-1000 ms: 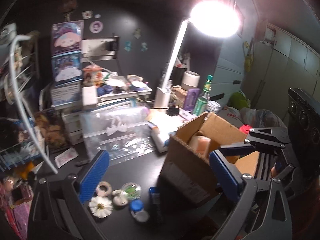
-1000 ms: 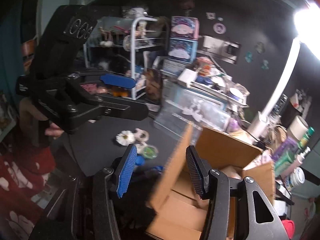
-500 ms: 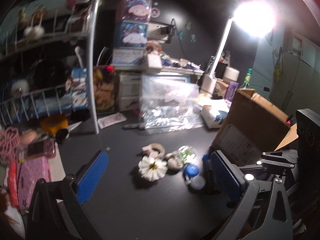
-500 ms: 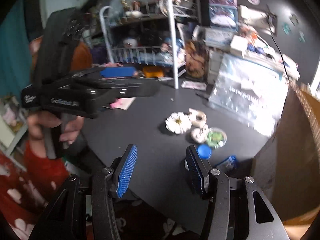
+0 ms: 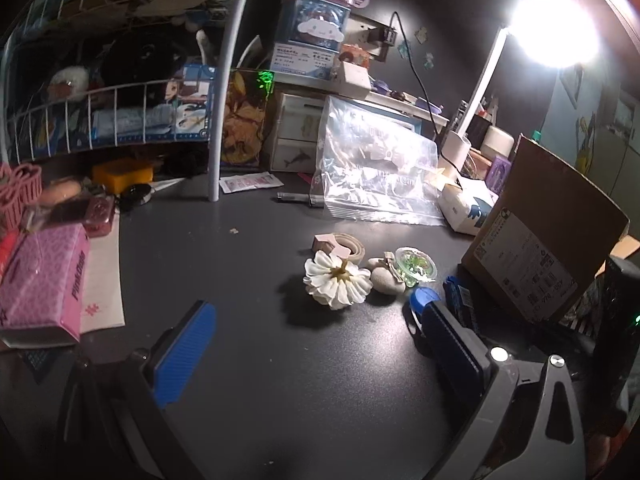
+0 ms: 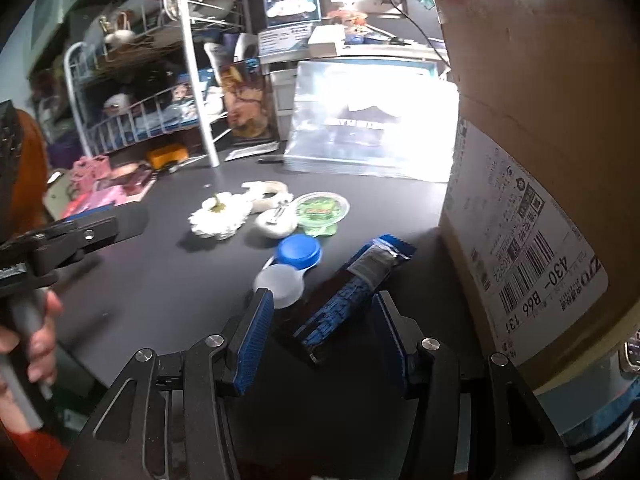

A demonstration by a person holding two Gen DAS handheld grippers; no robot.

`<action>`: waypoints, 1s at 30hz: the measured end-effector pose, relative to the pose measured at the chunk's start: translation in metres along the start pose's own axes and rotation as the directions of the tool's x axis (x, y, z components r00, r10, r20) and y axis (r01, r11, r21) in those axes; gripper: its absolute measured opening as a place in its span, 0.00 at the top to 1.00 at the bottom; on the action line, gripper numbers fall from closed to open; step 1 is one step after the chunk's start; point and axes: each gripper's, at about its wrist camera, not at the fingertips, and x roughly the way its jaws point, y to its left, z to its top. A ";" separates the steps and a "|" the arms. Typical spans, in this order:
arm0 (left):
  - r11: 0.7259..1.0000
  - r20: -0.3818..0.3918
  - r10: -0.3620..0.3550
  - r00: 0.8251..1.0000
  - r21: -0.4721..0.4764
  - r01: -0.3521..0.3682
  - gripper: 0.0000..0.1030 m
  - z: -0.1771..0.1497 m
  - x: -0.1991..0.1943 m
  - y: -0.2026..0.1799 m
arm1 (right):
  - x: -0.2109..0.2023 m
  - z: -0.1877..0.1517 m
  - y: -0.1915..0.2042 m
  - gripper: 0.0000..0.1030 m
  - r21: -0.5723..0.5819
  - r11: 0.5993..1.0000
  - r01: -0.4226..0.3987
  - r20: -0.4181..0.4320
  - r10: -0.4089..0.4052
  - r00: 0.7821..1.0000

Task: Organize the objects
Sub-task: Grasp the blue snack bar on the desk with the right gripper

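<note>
On the tabletop (image 5: 248, 360): both tongs, left (image 5: 320, 356) and right (image 6: 322, 332), are brought down from box (image 6: 532, 128) height, jaws apart, empty; blue packet (image 6: 356, 292) is framed by the right pair for pickup.

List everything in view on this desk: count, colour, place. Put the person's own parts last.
flower: one, white, middle of the dark desk
tape roll: one, pale, just behind the flower
stone: one, beige, right of the flower
jelly cup: one, clear with green inside, right of the stone
lens case: one, blue cap and clear cap, in front of the jelly cup
snack packet: one, blue, beside the cardboard box
cardboard box: one, brown, right edge of the desk
plastic bag: one, clear, at the back
tissue box: one, pink, left edge
wire rack: one, white, back left
left gripper: jaws open, empty
right gripper: jaws open, over the snack packet
</note>
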 end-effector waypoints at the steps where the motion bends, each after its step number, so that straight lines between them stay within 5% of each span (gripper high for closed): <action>1: 1.000 0.002 -0.001 1.000 -0.010 0.001 0.01 0.000 0.000 0.001 | 0.002 -0.001 0.000 0.54 -0.006 1.000 0.010 0.000 -0.010 1.000; 6: 1.000 0.008 0.014 1.000 -0.010 -0.014 0.01 0.002 -0.001 0.006 | 0.015 -0.002 0.003 0.56 -0.021 0.999 0.047 -0.026 -0.047 0.999; 12: 1.000 0.013 0.013 1.000 -0.013 -0.013 0.01 0.004 -0.003 0.008 | 0.004 -0.009 0.008 0.79 -0.080 0.996 0.046 -0.036 -0.049 0.998; 22: 1.000 -0.001 0.019 1.000 0.009 -0.019 0.01 0.007 -0.003 -0.001 | 0.014 -0.006 0.002 0.71 -0.060 0.996 0.070 -0.014 -0.071 0.997; 25: 1.000 -0.009 0.016 1.000 0.015 -0.016 0.01 0.009 -0.003 -0.001 | 0.014 -0.005 0.000 0.86 -0.065 0.995 0.071 -0.006 -0.071 0.997; 30: 0.998 -0.024 -0.055 0.998 0.017 0.055 0.01 0.014 -0.002 -0.007 | 0.002 -0.007 -0.002 0.86 -0.064 0.997 0.039 0.020 -0.037 0.999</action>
